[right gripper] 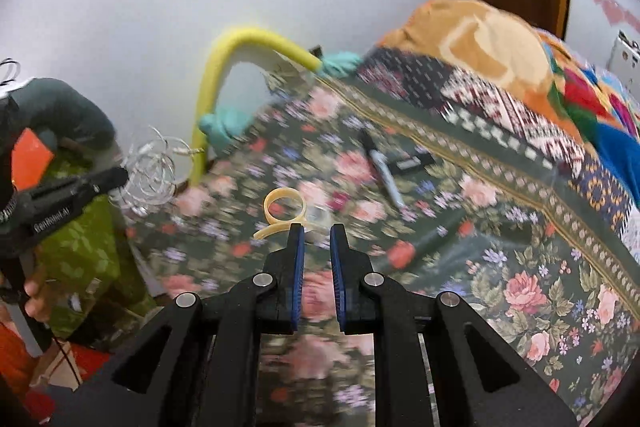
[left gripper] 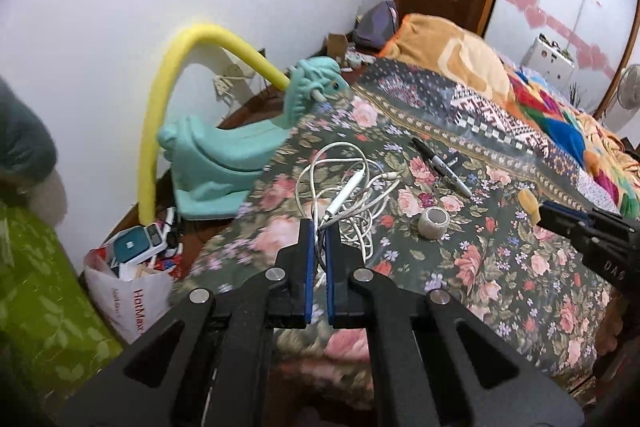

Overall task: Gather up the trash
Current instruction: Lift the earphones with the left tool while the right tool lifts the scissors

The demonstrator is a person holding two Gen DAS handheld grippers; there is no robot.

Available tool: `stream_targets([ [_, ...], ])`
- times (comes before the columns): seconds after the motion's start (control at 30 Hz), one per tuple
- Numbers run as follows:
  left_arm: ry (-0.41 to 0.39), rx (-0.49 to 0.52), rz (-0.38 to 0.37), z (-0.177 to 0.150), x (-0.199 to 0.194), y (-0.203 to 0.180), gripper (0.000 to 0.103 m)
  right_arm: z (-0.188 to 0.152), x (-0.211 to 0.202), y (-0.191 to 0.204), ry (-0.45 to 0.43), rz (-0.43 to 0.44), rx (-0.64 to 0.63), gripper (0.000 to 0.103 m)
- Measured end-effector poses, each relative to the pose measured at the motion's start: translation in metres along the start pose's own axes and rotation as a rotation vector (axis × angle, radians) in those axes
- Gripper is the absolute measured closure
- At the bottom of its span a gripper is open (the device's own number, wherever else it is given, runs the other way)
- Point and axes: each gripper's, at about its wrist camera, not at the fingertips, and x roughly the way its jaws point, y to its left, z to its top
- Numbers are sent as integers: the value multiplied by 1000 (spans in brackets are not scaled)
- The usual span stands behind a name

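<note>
My left gripper [left gripper: 319, 227] is shut on a tangled white cable [left gripper: 348, 183], whose loops spread just ahead of the fingertips. In the right wrist view the same gripper [right gripper: 122, 177] holds the cable [right gripper: 152, 179] up beside the bed's left edge. My right gripper [right gripper: 318, 227] is shut on a yellowish tape ring [right gripper: 284, 205] that sticks out past its left finger. In the left wrist view the gripper [left gripper: 540, 215] shows a yellow piece [left gripper: 528, 201] at its tip. A clear tape roll [left gripper: 434, 223] lies on the floral bedspread [left gripper: 500, 267].
A black marker [left gripper: 440, 163] and a small black item [left gripper: 454, 159] lie on the bed. A white plastic bag [left gripper: 128, 287] with rubbish stands on the floor at left. A teal toy [left gripper: 224, 163] with a yellow foam tube [left gripper: 168, 75] leans against the wall. Blankets [left gripper: 460, 55] pile up behind.
</note>
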Motion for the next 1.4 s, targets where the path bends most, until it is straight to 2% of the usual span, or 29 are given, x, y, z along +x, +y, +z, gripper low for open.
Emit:
stream_targets([
  [0.33, -72, -72, 51, -35, -82, 51, 100, -8, -30, 100, -40, 86, -112, 91],
  [0.6, -65, -116, 106, -83, -119, 100, 100, -30, -32, 167, -18, 140, -188, 91],
  [0.93, 14, -169, 157, -152, -130, 150, 100, -71, -10, 237, 66, 200, -256, 91],
  [1.07, 49, -183, 171, -176, -131, 168, 100, -89, 4, 263, 101, 198, -290, 91],
  [1.23, 79, -192, 197, -198, -126, 188, 100, -113, 34, 292, 185, 195, -324, 91],
  [1.4, 114, -243, 202, -215, -112, 210, 100, -132, 69, 312, 276, 183, -350, 91],
])
